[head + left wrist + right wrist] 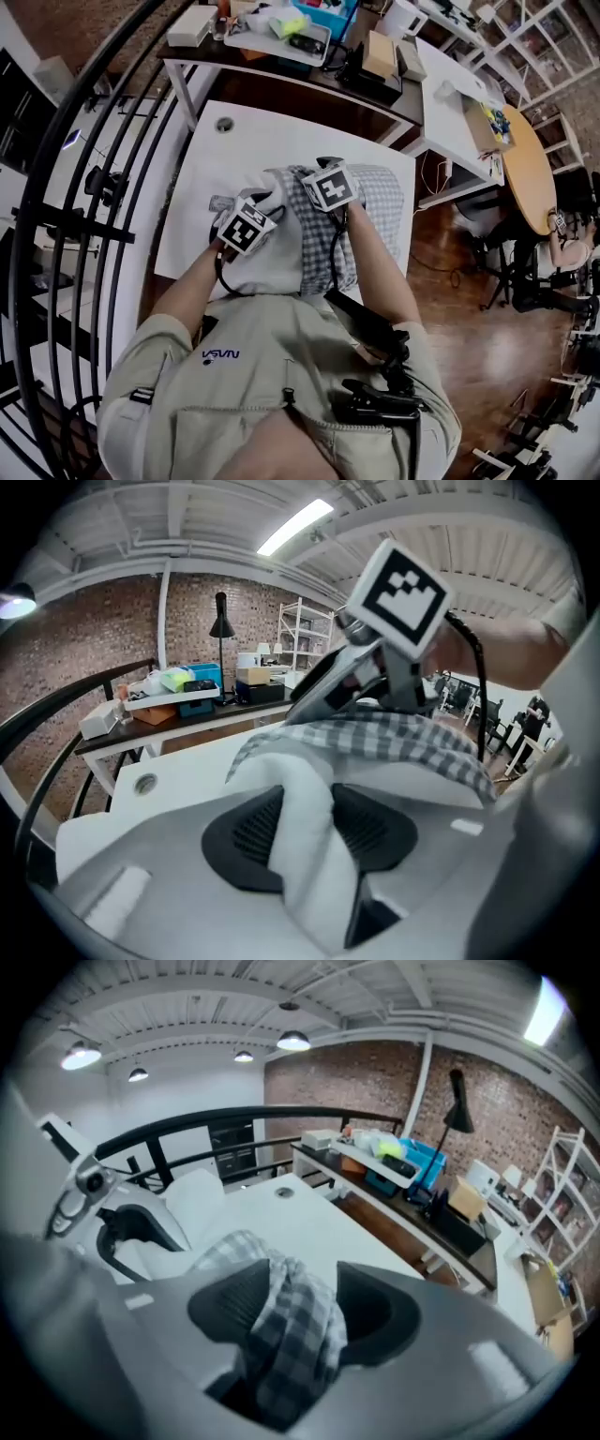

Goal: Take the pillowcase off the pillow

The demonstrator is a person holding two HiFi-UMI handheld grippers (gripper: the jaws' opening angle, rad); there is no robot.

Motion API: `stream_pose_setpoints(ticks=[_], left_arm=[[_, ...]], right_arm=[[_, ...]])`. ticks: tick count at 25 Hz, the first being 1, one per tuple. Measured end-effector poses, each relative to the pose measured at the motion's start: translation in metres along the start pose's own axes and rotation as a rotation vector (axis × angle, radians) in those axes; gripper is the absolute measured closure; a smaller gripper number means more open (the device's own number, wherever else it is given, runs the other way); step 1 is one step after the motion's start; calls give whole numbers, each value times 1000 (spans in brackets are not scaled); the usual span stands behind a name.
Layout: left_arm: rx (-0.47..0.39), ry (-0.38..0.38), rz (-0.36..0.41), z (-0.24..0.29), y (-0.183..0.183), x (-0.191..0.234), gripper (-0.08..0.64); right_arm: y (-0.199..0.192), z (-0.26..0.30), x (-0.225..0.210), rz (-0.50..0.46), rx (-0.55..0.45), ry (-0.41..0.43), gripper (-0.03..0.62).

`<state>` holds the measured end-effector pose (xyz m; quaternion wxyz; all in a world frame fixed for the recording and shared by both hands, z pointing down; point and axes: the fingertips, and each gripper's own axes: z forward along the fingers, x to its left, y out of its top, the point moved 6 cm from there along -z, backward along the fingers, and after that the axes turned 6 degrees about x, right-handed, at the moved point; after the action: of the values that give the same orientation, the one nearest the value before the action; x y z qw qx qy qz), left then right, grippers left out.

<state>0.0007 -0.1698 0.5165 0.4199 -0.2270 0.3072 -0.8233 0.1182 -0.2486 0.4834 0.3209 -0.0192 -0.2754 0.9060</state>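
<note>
The left gripper (314, 829) pinches a fold of the white pillow (298, 778) between its pads, and the bare pillow bulges just ahead of its jaws. The right gripper (298, 1309), close on its right, has its jaws spread wide, with a bunch of the checked pillowcase (292, 1340) lying loose between them. The rest of the pillowcase covers the pillow beyond and beneath that claw, on the white table (262, 131)

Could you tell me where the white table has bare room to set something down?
Bare: the far strip of the white table, between the cable hole and the pillow, and the strip left of the pillow. Crowded: the dark desk behind.
</note>
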Motion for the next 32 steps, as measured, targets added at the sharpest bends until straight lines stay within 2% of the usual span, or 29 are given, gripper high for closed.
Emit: stream_pose_setpoints(ticks=[2, 3, 4, 5, 6, 9, 11, 15, 17, 20, 22, 24, 26, 28, 32], left_arm=[[-11, 4, 31, -1, -3, -4, 443], [-27, 18, 49, -3, -4, -4, 470], [-46, 35, 64, -7, -3, -3, 487], [-68, 54, 76, -14, -1, -2, 498], [-92, 71, 81, -24, 3, -2, 503], [-174, 116, 72, -61, 18, -3, 517], [-245, 136, 67, -87, 29, -3, 520], [-326, 145, 36, -118, 35, 8, 523], [-324, 141, 21, -114, 33, 19, 523], [-294, 111, -23, -85, 31, 34, 526], [-267, 91, -67, -59, 30, 43, 529], [-231, 98, -62, -38, 30, 51, 526], [-203, 120, -19, -24, 32, 55, 513], [-206, 143, 14, -19, 38, 58, 447], [-303, 178, 90, -40, 63, 55, 309]], right_arm=[[2, 20, 5, -65, 55, 22, 367], [3, 26, 6, -87, 70, 17, 387], [3, 29, 5, -101, 81, -4, 452], [4, 29, 3, -116, 88, -32, 548], [6, 27, 0, -134, 90, -64, 568], [13, 5, -15, -179, 59, -184, 574], [11, -16, -36, -171, 31, -276, 575], [-23, -54, -90, -47, 10, -417, 575], [-47, -64, -111, 31, 25, -462, 575], [-78, -56, -126, 112, 63, -481, 575], [-91, -42, -126, 120, 74, -482, 575], [-95, -30, -122, 95, 57, -474, 575], [-93, -28, -119, 62, 19, -467, 566], [-88, -39, -116, 67, -36, -464, 529], [-80, -85, -97, 182, -187, -465, 485]])
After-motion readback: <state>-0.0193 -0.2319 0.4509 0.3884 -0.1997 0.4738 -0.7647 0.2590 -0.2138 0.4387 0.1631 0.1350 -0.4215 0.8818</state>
